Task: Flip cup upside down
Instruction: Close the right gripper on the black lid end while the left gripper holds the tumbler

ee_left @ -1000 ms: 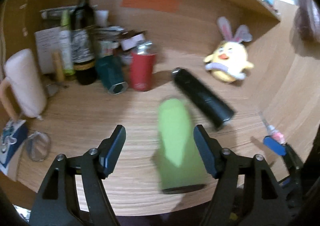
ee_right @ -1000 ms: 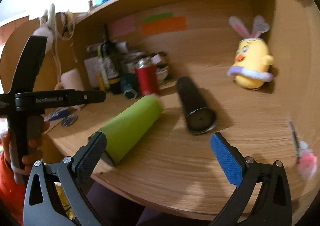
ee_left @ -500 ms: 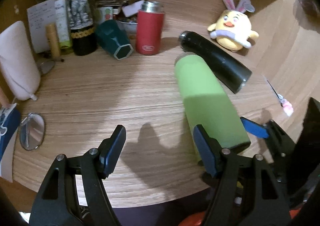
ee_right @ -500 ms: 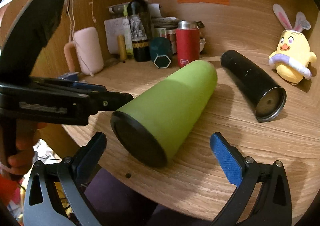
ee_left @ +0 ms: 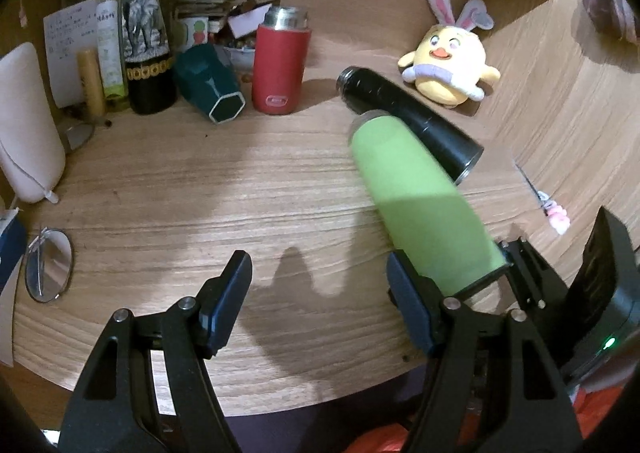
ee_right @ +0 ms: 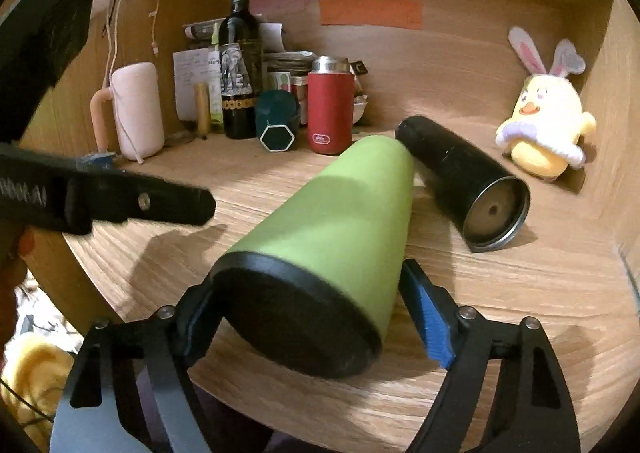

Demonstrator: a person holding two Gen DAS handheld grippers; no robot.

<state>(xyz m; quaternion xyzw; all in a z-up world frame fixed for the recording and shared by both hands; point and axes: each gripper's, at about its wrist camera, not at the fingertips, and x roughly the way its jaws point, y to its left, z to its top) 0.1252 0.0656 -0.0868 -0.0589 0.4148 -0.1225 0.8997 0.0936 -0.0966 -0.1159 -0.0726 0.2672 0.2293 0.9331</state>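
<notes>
The green cup [ee_right: 340, 237] was found lying on its side on the desk [ee_left: 200, 189], touching the black flask [ee_right: 460, 177]; its black-rimmed end was flanked closely by the right hand-held gripper [ee_right: 316, 325] — firm contact could not be told; the left hand-held gripper [ee_left: 320, 293] was spread wide, empty, beside the cup.

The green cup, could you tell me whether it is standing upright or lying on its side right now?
On its side: the green cup lies along the desk, black end toward the right gripper, whose fingers flank it.
</notes>
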